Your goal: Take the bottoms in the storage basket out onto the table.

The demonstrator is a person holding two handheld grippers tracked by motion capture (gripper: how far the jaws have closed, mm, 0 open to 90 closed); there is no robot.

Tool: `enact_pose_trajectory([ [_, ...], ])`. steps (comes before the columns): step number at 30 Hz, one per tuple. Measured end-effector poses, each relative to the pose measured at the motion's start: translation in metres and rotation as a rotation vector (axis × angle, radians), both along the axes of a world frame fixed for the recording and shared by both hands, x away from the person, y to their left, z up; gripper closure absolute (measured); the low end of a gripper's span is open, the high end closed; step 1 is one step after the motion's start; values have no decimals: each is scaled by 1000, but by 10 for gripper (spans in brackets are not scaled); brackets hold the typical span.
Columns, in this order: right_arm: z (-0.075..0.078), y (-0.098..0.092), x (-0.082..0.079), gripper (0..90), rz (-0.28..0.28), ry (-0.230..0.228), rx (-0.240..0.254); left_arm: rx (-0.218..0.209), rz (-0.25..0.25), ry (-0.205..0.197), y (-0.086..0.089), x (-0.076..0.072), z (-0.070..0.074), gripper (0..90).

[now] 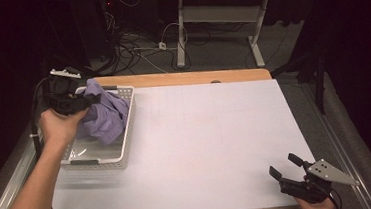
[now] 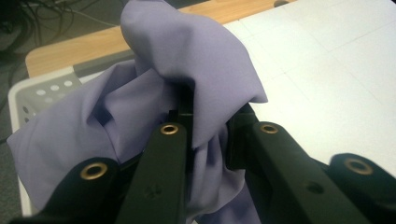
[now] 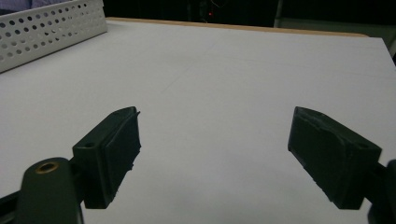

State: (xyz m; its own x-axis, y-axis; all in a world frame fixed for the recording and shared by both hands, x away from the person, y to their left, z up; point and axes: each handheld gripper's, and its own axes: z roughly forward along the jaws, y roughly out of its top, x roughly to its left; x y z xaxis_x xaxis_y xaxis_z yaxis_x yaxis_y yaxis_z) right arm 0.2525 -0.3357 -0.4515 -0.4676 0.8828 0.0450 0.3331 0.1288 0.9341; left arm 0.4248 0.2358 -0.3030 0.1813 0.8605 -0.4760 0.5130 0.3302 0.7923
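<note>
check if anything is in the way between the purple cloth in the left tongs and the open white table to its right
Little is visible. The left tongs grip the purple cloth, which hangs in the white basket; its right wall is the one barrier. Beyond it the table is bare.

Hand-held gripper (image 2: 208,128) clamped on purple cloth (image 2: 187,60)

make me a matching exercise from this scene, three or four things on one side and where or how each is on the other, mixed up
1. lilac cloth
2. white basket
3. right gripper
4. left gripper

a. jaws wide apart above the bare white tabletop
b. stands at the table's left edge
c. shut on bunched fabric
d. pinched, hanging down into the basket

Pairs: 1-d, 2-b, 3-a, 4-c
</note>
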Motion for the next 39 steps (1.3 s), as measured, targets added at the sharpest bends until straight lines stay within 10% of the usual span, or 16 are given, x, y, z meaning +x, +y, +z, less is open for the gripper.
enact_pose_trajectory([
  [6,0,0,0,176,-1,1,0,-63,-22,1,1,-3,13,789],
  [39,0,0,0,175,-5,0,2,-99,-183,-89,-33,-23,68,789],
])
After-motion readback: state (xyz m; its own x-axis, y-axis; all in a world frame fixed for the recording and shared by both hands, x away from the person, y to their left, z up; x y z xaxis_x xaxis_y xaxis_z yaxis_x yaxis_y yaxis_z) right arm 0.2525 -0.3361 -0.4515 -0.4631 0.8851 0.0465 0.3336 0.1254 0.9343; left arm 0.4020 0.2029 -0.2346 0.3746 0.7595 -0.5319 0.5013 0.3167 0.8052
